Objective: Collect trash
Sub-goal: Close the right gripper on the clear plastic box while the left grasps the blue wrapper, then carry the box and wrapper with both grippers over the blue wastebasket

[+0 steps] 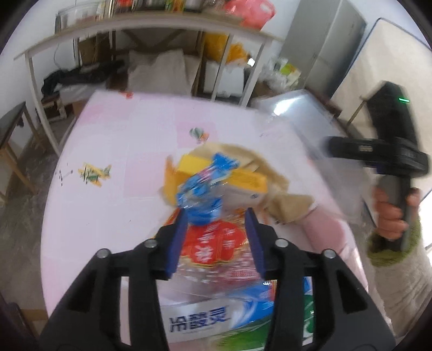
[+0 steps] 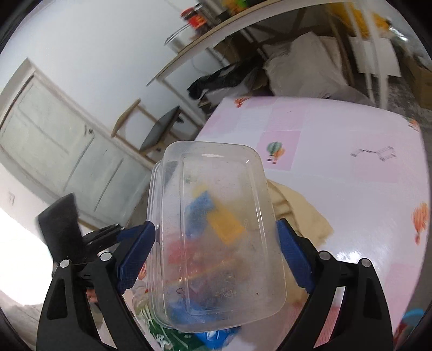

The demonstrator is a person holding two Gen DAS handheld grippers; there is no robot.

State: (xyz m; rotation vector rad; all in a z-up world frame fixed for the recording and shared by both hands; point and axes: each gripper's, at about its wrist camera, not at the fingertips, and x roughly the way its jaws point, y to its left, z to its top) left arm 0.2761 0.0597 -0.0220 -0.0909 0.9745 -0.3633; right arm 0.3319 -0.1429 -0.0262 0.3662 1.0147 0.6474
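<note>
A pile of trash lies on the pink table [image 1: 121, 135]: a blue wrapper [image 1: 205, 186], a yellow box [image 1: 243, 181], a red snack bag [image 1: 216, 243], a white-and-blue toothpaste box [image 1: 205, 318] and a beige paper bag [image 1: 286, 202]. My left gripper [image 1: 216, 216] hangs over the pile, open, with the blurred blue wrapper just at its fingertips and not pressed by them. My right gripper [image 2: 215, 224] is shut on a clear plastic container [image 2: 221, 243], held in the air over the pile. The trash shows blurred through the container.
A person's hand [image 1: 391, 216] in a green cuff grips the right tool at the table's right side. Shelves [image 1: 151, 24] with bags and boxes stand behind the table. A chair [image 2: 159, 129] and a pale door [image 2: 54, 148] are at the left.
</note>
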